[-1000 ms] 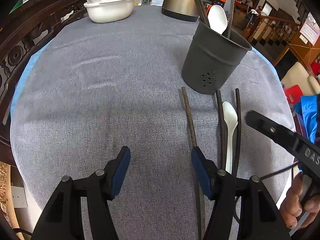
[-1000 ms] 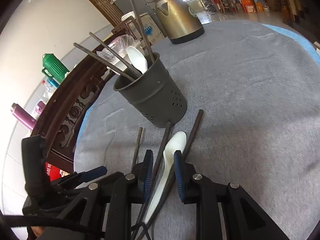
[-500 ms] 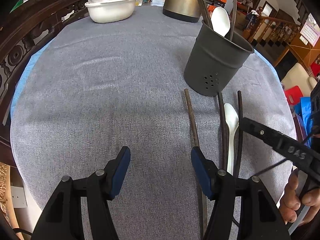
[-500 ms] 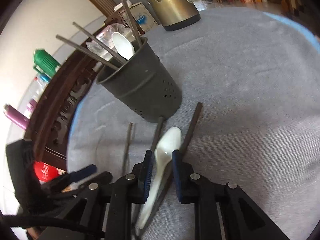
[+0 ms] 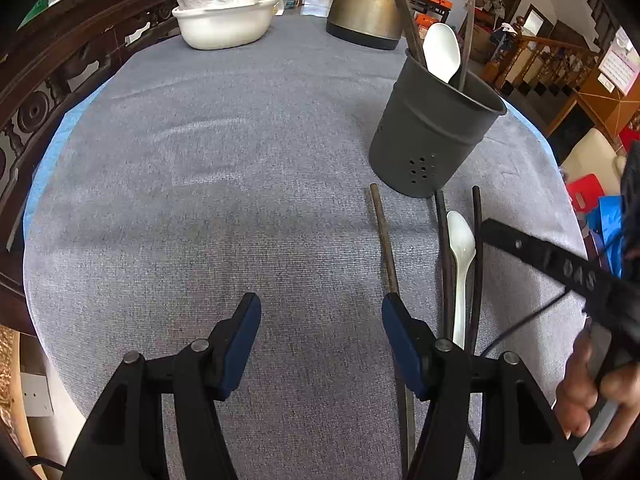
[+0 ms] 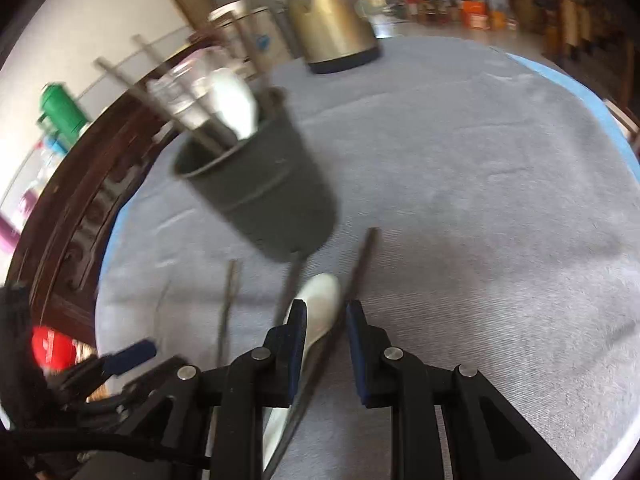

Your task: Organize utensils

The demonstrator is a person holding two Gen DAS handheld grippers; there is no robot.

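Observation:
A dark grey utensil holder [image 5: 432,136] stands on the grey cloth with a white spoon and chopsticks in it. In front of it lie a loose white spoon [image 5: 460,248], two dark chopsticks [image 5: 444,240] beside it and a brown chopstick [image 5: 384,240] to the left. My left gripper [image 5: 320,320] hovers open over bare cloth, left of the brown chopstick. My right gripper [image 6: 326,316] is narrowly open just above the lying spoon [image 6: 320,300]. The spoon's bowl and one chopstick [image 6: 360,264] show in the gap, and the pads do not press on them. The right wrist view is blurred.
A brass kettle [image 5: 364,4] and a white bowl [image 5: 224,24] covered in plastic stand at the far side. Carved dark wood [image 5: 60,72] borders the table on the left. A hand [image 5: 592,400] holds the right gripper near the table's right edge.
My right gripper has tilted and crept forward along the lying spoon, so the bowl now sits at its fingertips. The left gripper has stayed where it was, open.

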